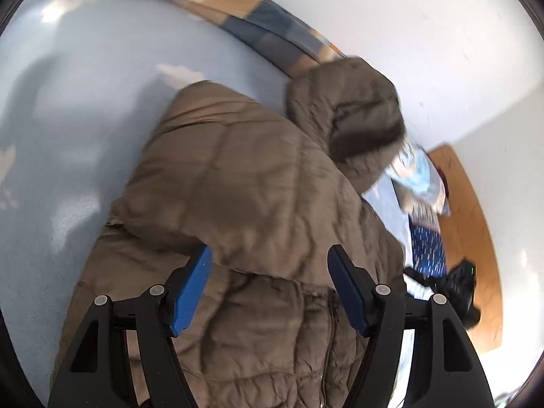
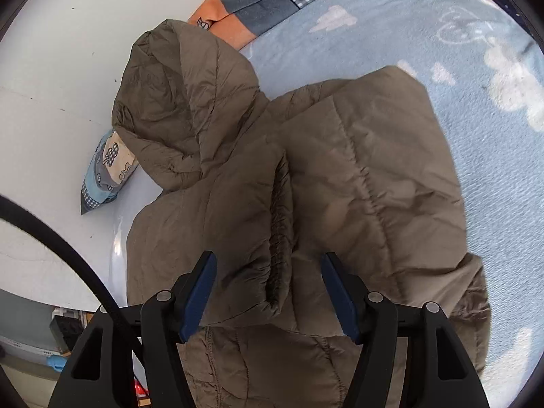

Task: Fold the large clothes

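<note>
on the bed: brown puffer jacket [image 2: 306, 183] lies spread on the light blue blanket [image 2: 476, 136], zip side up; hood [image 2: 176, 102] rests against the white wall [image 2: 51, 102]
folded sleeves: both sleeves appear laid across the jacket chest; the elastic cuff [image 2: 280, 238] ends just ahead of the right gripper
left gripper [image 1: 270, 292]: jaws stand apart with nothing pinched; blue pads [image 1: 192, 289] hover over the jacket body near the zip [image 1: 328, 340]
right gripper [image 2: 270, 295]: jaws likewise apart and empty, straddling the cuff without pressing it
step in hand: judged to be the reach for the next fold of the jacket body
method: take the padded fabric at both sides of the jacket, level with each other; pinch through all layers so the sleeves stay tucked; lift together and carry toward the hood
caution: slick quilted shell may slide from the pads; trapped air may spring the fold open; press flat after laying
</note>
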The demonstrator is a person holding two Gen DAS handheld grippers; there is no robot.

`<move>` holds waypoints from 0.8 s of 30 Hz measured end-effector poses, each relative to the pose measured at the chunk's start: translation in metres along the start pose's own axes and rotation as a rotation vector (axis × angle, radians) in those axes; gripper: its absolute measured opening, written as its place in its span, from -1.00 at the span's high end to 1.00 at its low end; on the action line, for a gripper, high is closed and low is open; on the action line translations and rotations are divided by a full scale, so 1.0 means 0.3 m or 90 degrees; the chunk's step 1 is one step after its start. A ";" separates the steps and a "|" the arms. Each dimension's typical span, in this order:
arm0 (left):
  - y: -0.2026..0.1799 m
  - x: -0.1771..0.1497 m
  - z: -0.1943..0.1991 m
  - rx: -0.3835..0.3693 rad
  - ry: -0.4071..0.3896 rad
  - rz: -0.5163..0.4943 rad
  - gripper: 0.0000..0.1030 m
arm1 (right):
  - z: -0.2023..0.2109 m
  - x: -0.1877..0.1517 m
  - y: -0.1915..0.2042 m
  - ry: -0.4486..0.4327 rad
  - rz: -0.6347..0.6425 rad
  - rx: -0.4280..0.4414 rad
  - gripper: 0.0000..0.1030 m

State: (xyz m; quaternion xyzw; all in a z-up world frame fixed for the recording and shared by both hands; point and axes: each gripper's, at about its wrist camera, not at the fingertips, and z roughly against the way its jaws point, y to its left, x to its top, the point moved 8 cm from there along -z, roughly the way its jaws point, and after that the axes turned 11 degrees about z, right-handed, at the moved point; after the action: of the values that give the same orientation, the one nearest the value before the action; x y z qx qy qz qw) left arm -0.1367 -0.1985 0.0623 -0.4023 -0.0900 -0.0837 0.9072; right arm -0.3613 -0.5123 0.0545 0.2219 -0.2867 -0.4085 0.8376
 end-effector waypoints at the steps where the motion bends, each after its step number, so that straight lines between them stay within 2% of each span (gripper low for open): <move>1: 0.016 0.010 -0.009 -0.010 0.005 0.017 -0.34 | -0.014 -0.004 0.014 0.003 0.004 0.011 -0.34; 3: 0.015 0.029 -0.024 -0.013 0.009 0.014 -0.34 | -0.047 -0.013 0.037 0.008 0.017 0.019 -0.18; 4: 0.015 0.037 -0.030 -0.004 0.001 0.003 -0.34 | -0.057 -0.012 0.042 0.005 0.027 0.009 0.29; 5: 0.017 0.041 -0.035 0.004 0.000 0.002 -0.34 | -0.062 -0.011 0.043 0.001 0.043 -0.008 0.51; 7: 0.012 0.041 -0.035 -0.009 0.008 0.020 -0.34 | -0.058 0.002 0.051 -0.013 0.057 -0.013 0.57; 10: -0.001 0.059 -0.021 -0.011 -0.003 0.014 -0.34 | -0.008 0.031 0.063 -0.042 0.105 -0.063 0.61; 14: 0.026 0.070 -0.012 0.039 -0.022 -0.003 -0.34 | 0.050 0.046 0.045 -0.050 0.156 -0.147 0.61; 17: 0.066 0.060 -0.055 0.083 -0.002 -0.001 -0.34 | -0.015 0.024 -0.014 -0.005 0.158 -0.191 0.60; 19: 0.080 0.053 -0.072 0.102 0.006 -0.006 -0.34 | -0.075 0.006 -0.052 0.023 0.145 -0.202 0.56; 24: 0.061 0.054 -0.061 0.140 -0.009 -0.053 -0.34 | -0.086 0.009 -0.056 0.032 0.147 -0.214 0.54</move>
State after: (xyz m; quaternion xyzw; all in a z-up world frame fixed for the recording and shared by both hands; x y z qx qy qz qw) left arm -0.1151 -0.2013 0.0408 -0.2965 -0.1216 -0.1082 0.9410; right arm -0.3522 -0.5205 0.0261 0.0547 -0.2169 -0.3465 0.9110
